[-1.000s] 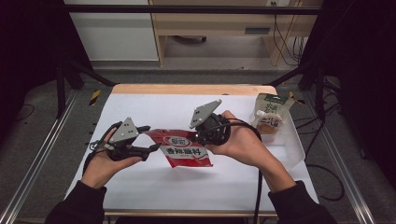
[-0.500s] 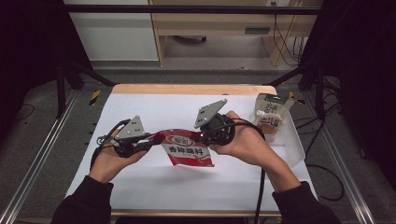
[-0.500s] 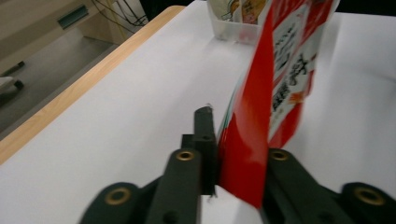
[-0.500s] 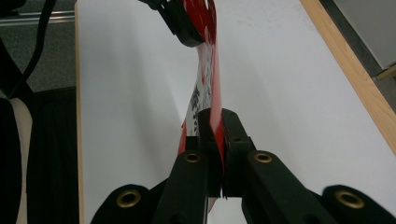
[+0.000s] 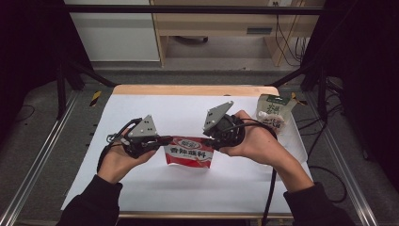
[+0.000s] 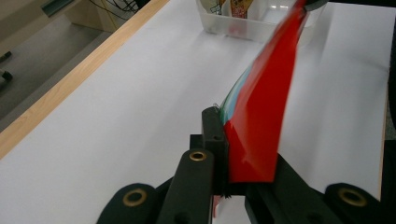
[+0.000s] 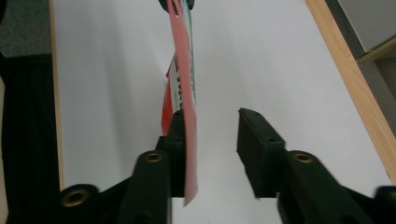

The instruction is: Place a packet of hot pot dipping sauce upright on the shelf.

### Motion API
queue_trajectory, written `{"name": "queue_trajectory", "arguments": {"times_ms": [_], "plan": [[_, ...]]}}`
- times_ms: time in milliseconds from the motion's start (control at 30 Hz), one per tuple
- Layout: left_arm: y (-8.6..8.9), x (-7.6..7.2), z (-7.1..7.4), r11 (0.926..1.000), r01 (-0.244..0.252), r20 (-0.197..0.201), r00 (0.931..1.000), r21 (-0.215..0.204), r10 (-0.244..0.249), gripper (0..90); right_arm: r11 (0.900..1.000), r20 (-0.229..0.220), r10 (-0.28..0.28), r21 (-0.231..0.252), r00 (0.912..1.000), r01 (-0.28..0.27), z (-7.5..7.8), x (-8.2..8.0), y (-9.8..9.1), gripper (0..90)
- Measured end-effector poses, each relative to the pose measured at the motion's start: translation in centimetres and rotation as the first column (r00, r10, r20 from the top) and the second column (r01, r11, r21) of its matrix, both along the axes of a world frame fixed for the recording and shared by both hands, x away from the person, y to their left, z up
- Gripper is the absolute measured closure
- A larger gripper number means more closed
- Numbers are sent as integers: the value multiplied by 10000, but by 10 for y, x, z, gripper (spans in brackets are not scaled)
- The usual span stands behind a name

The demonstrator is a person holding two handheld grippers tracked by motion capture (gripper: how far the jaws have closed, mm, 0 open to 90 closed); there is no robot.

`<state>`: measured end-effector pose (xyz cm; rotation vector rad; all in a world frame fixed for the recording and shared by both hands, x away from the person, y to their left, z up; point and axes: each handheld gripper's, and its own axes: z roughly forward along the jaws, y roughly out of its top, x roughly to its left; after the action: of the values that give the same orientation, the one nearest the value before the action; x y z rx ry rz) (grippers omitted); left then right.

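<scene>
Red pouch, high view: the sauce pouch (image 5: 189,153) hangs upright between your two grippers, over the white table sheet (image 5: 188,113).
Left gripper, high view: your left gripper (image 5: 160,141) meets the pouch's left top corner; your left hand (image 5: 120,157) sits under it.
Right gripper, high view: your right gripper (image 5: 214,140) is at the pouch's right top corner.
Behind, high view: a clear bin (image 5: 294,136) with a carton (image 5: 273,110) stands at the right edge.
Left gripper view: your jaws are pressed together, pinching the pouch's edge.
Right gripper view: your jaws have just been opening; the pouch lies against one jaw, the other stands apart from it.
</scene>
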<state>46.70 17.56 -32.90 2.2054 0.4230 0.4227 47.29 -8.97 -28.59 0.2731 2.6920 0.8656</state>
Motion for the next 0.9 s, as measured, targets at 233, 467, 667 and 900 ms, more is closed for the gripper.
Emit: {"name": "queue_trajectory", "arguments": {"times_ms": [233, 467, 667, 900], "plan": [[1, 1, 2, 9997, -181, -36, 9998, -132, 181, 899, 9959, 389, 127, -900, 9992, -92, 3, -1, 12, 490], [-2, -2, 7, 9998, -202, 115, 9997, 59, 202, 898, 9834, 217, 219, -1806, 9995, -176, 4, 4, 26, 567], [-4, -5, 8, 9999, -109, 137, 9998, 110, 108, 898, 9693, 26, 352, -2434, 9994, -335, -1, 7, 34, 712], [-3, -5, 5, 9999, -86, 30, 10000, -76, 86, 896, 9672, -151, 226, -2528, 9996, -257, -2, 8, 36, 890]]}}
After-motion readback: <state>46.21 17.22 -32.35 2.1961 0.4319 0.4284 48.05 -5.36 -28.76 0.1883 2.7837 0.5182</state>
